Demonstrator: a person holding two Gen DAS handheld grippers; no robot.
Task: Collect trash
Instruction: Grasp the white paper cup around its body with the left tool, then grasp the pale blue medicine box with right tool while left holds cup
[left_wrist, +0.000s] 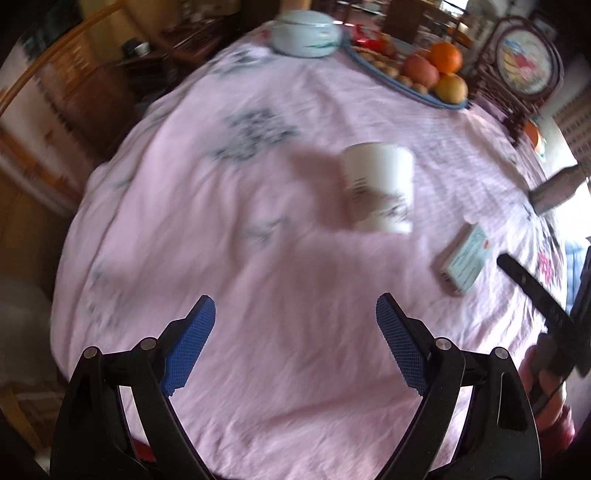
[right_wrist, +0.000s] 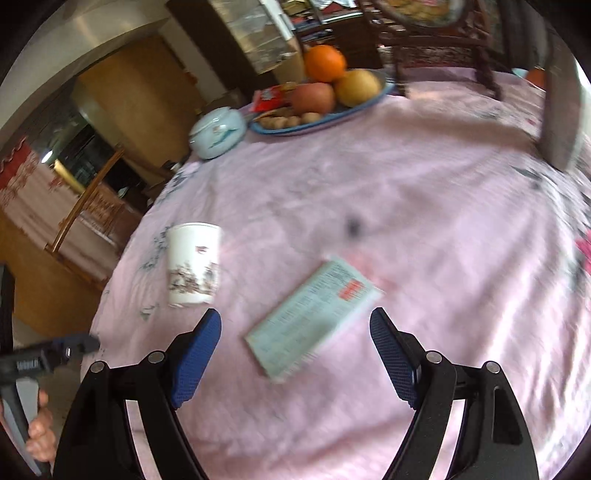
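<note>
Pink floral cloth (left_wrist: 295, 240) covers a round table that fills both wrist views, with wooden furniture blurred behind it. At the far edge sits a blue fruit plate (right_wrist: 354, 107) with an orange, an apple and nuts, and beside it a pale lidded bowl (right_wrist: 217, 133). Nearer stands a white paper cup (right_wrist: 194, 263), upright, and near it a flat pale-green box (right_wrist: 314, 317) lies on the cloth; both look like the trash to gather. The right gripper (right_wrist: 295, 354) hangs just above the box's near end, jaws spread wide and nothing between the pads. The left gripper (left_wrist: 295, 343) is also spread and empty, the cup well ahead of it. By my reading nothing is collected yet; both pieces are left.
</note>
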